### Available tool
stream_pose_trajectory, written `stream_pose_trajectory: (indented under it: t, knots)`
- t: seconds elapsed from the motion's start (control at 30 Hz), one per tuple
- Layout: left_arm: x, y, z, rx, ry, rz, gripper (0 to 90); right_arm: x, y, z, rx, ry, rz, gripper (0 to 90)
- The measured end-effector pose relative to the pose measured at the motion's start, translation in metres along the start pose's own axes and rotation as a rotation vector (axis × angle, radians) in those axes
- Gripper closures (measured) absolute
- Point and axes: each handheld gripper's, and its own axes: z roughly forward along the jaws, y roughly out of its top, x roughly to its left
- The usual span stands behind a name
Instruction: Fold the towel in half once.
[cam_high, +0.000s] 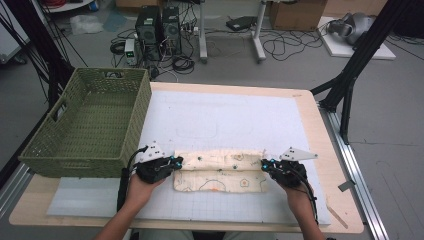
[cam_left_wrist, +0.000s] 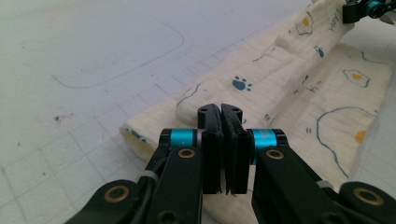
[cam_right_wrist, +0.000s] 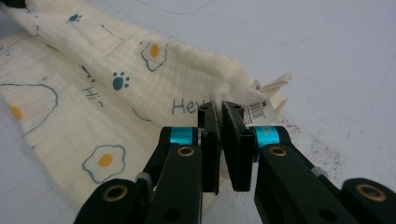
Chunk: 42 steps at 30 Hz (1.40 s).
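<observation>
A cream cloth (cam_high: 220, 172) printed with fried eggs and paw marks lies folded in a long strip on the white gridded mat (cam_high: 225, 115). My left gripper (cam_high: 176, 161) is shut on the cloth's left end, and my right gripper (cam_high: 264, 164) is shut on its right end. In the left gripper view the jaws (cam_left_wrist: 221, 112) are pressed together at a raised fold of the cloth (cam_left_wrist: 280, 70), with the other gripper (cam_left_wrist: 369, 9) at the far end. In the right gripper view the jaws (cam_right_wrist: 220, 109) pinch the corner of the cloth (cam_right_wrist: 116, 70) beside its label (cam_right_wrist: 257, 109).
A green woven basket (cam_high: 112, 72) stands at the table's left, its near wall close to my left hand. The wooden table edge (cam_high: 320, 150) runs along the right. Cables, computers and stand legs sit on the floor beyond the table.
</observation>
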Motion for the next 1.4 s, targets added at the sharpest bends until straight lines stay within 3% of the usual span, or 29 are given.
stream_pose_trajectory:
  t: [0.17, 0.3, 0.37, 0.6, 0.77, 0.9, 1.07, 1.17, 1.23, 1.4]
  knots:
    - [0.003, -0.004, -0.001, 0.012, -0.009, -0.02, 81.0, -0.001, -0.005, 0.0, 0.026, 0.002, -0.003, 80.2]
    - [0.009, 0.002, -0.008, -0.049, -0.01, -0.086, 57.7, -0.004, -0.006, -0.008, -0.005, 0.008, 0.022, 74.2]
    - [0.013, 0.004, -0.012, -0.085, -0.002, -0.103, 51.9, -0.005, -0.006, -0.01, -0.011, 0.01, 0.023, 72.1]
    - [0.02, 0.004, -0.019, -0.127, 0.007, -0.13, 50.3, -0.01, -0.005, -0.031, -0.077, -0.009, 0.038, 68.8]
    - [0.02, 0.003, -0.014, -0.092, 0.008, -0.124, 50.4, -0.017, -0.008, -0.04, -0.097, -0.045, 0.066, 68.3]
    - [0.018, 0.003, -0.009, -0.045, 0.016, -0.121, 50.4, -0.016, -0.007, -0.041, -0.091, -0.06, 0.047, 67.1]
    - [0.019, 0.001, -0.007, -0.022, 0.029, -0.118, 50.4, -0.019, -0.004, -0.054, -0.165, -0.107, 0.07, 66.8]
    - [0.021, 0.001, -0.006, -0.01, 0.039, -0.126, 50.4, -0.022, -0.006, -0.052, -0.152, -0.101, 0.083, 65.9]
    - [0.022, 0.001, -0.005, 0.0, 0.039, -0.146, 50.2, -0.02, -0.008, -0.043, -0.105, -0.079, 0.071, 65.5]
    - [0.018, 0.0, -0.001, 0.032, 0.027, -0.124, 52.0, -0.002, -0.008, -0.02, 0.017, 0.072, -0.043, 64.2]
